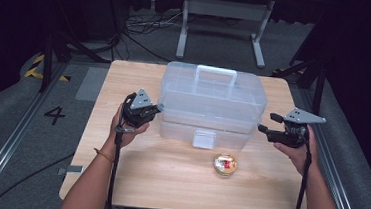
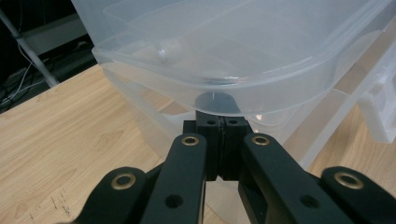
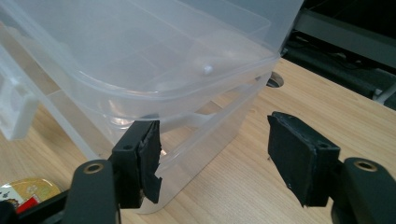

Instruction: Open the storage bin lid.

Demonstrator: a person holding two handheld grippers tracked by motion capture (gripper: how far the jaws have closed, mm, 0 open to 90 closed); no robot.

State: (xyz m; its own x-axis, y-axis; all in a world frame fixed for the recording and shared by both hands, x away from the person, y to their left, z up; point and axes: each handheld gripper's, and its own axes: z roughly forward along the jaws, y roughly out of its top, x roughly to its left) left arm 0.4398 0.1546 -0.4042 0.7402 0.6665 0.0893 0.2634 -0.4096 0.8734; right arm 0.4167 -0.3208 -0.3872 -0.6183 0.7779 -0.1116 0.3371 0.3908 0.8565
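A clear plastic storage box (image 1: 214, 94) with a lid handle (image 1: 216, 73) and a white front latch (image 1: 204, 138) stands on the wooden table (image 1: 167, 183). My left gripper (image 1: 158, 108) is shut, its tips (image 2: 219, 126) tucked just under the lid's lip at the box's (image 2: 233, 46) left end. My right gripper (image 1: 263, 129) is open at the box's right end. In the right gripper view its jaws (image 3: 215, 140) straddle the box's (image 3: 140, 56) corner, and the left pad (image 3: 150, 154) is close to the wall. A small round gold-lidded tin (image 1: 225, 164) lies in front of the box.
Bare tabletop lies in front of and beside the box. The tin (image 3: 28, 191) sits low left in the right gripper view. A cable hole (image 3: 275, 80) is in the table's far right corner. Beyond the table are a grey metal frame (image 1: 226, 10) and floor cables (image 1: 139, 28).
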